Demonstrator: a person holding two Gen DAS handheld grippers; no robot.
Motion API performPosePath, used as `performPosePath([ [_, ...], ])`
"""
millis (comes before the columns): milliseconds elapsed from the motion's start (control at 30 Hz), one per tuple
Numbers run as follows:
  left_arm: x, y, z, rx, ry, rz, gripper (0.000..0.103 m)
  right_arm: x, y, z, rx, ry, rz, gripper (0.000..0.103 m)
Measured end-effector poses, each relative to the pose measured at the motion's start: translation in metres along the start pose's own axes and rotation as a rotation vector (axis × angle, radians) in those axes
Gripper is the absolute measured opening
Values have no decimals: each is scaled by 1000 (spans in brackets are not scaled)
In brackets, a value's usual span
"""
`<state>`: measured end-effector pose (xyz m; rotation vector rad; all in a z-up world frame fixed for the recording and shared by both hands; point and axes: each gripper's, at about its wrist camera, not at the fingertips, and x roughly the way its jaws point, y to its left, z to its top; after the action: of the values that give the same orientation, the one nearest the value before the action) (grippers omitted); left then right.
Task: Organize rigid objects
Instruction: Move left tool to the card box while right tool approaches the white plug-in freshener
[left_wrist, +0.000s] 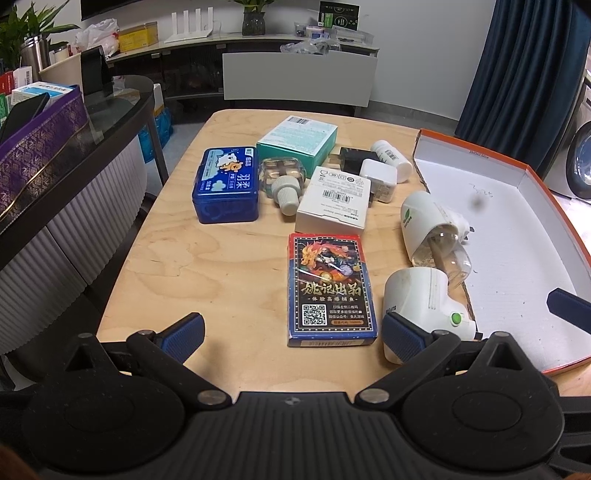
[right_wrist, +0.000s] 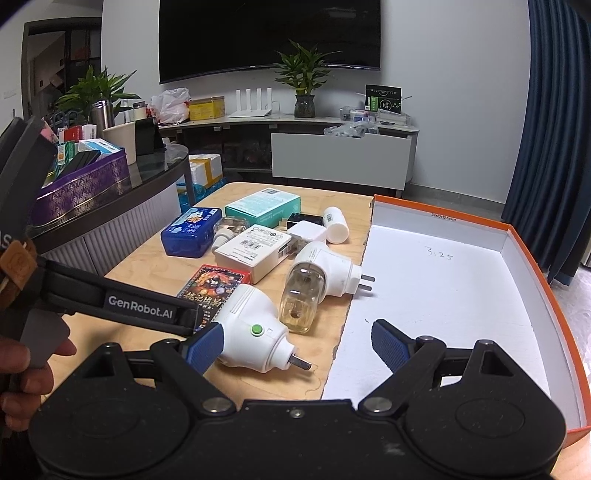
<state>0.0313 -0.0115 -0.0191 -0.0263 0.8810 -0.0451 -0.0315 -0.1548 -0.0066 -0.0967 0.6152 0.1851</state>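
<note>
My left gripper (left_wrist: 293, 334) is open above the table's near edge, with the card box (left_wrist: 330, 290) lying between its fingers, untouched. A white plug-in device with a green button (left_wrist: 424, 302) lies beside its right finger. My right gripper (right_wrist: 293, 347) is open too, and the same white plug-in device (right_wrist: 255, 328) lies by its left finger. A second plug-in device with a clear bottle (right_wrist: 317, 275) lies further back. The orange-edged white box (right_wrist: 443, 280) sits open on the right, with nothing in it. A blue tin (left_wrist: 225, 186) rests at the left.
Behind the card box lie a white carton (left_wrist: 336, 199), a teal box (left_wrist: 297, 138), a clear bottle with a white cap (left_wrist: 282, 177), black and white chargers (left_wrist: 369, 170) and a white pill bottle (left_wrist: 393, 155). A dark counter (left_wrist: 74, 155) stands left of the wooden table (left_wrist: 207, 266).
</note>
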Motion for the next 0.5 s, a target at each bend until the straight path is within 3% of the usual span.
performPosePath([
  [500,19,-1,6,6,12,-16,103,6,-3,-2,11,-9,5,102],
])
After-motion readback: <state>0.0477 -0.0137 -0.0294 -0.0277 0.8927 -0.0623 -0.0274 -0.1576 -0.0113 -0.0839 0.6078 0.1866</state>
